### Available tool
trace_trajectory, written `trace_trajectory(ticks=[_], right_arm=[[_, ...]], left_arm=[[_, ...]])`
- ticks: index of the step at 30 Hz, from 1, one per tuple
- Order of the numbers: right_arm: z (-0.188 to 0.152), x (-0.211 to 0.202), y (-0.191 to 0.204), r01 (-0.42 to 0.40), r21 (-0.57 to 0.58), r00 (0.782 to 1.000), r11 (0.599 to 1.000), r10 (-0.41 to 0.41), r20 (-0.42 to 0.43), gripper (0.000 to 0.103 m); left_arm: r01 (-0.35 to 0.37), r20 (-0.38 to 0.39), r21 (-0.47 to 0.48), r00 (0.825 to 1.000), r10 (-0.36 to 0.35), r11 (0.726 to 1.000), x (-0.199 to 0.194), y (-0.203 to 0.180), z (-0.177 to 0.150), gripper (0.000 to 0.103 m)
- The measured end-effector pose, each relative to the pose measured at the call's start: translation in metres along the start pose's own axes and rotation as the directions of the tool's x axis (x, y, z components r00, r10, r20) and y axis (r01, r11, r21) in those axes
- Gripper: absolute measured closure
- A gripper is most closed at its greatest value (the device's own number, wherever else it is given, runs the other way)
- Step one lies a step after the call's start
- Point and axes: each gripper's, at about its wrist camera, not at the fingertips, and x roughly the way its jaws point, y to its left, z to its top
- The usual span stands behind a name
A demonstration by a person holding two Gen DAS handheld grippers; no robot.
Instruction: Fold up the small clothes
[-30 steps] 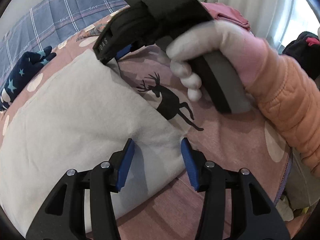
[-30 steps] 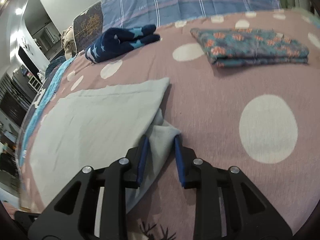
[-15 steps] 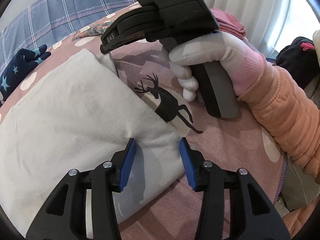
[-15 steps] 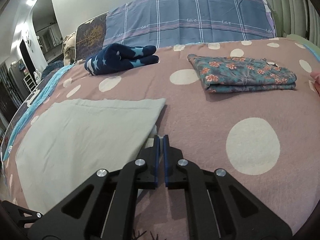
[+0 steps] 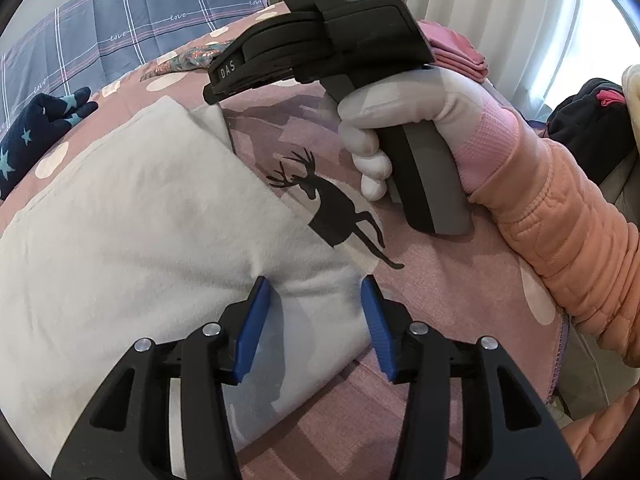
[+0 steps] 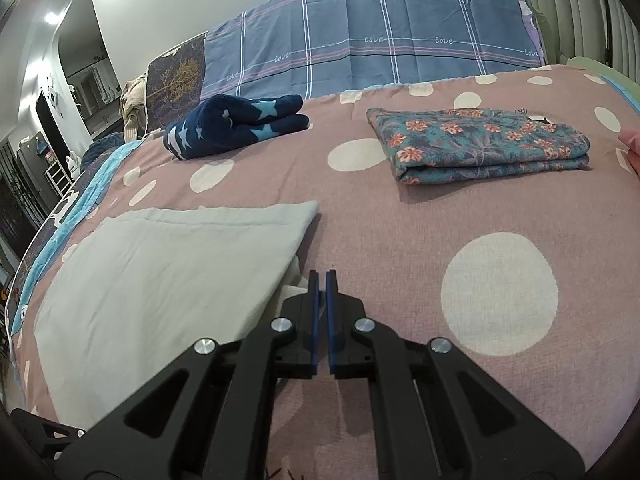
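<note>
Polka-dot bed (image 6: pixel 460 216), plaid headboard (image 6: pixel 380 52), bright curtains (image 5: pixel 500 12).

Pale grey garment (image 6: pixel 168 272), pink white-dotted bedspread (image 6: pixel 400 232)

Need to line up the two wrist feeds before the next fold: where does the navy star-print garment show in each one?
Left wrist: navy star-print garment at the far left edge, beyond the white cloth's far corner.
Right wrist: upper left of centre, on the dotted bedspread before the plaid pillow.
Shared landmark: the white cloth, nearer the camera than the garment in both.
</note>
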Motion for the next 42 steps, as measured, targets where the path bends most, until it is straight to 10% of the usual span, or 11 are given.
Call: trace_trajectory(ticks=[12,16,19,30,42], right_arm=[[-0.001,0.005,-0.047,-0.170,0.234,0.984,0.957,0.177,-0.007,0.096],[-0.003,0.006,-0.043,-0.226,0.226,0.970,0.948,0.240,-0.036,0.079],[-0.005,0.005,-0.031,-0.258,0.178,0.960,0.950,0.272,-0.058,0.067],[-0.009,0.005,-0.025,-0.290,0.147,0.951,0.946,0.301,-0.065,0.057],[-0.012,0.001,-0.028,-0.303,0.151,0.947,0.941,0.315,-0.061,0.057]], left_arm=[[-0.060,-0.029,0.022,0.998,0.061,0.998,-0.001,-0.012,0.019,0.054],[-0.127,-0.053,0.043,0.990,0.129,0.991,0.008,-0.012,0.022,0.054],[-0.136,-0.058,0.052,0.989,0.139,0.989,0.005,-0.008,0.018,0.082],[0.084,0.006,-0.239,0.996,-0.085,0.967,-0.033,0.059,0.003,0.093],[0.051,0.014,-0.280,0.999,-0.049,0.959,-0.027,0.073,-0.005,0.091]])
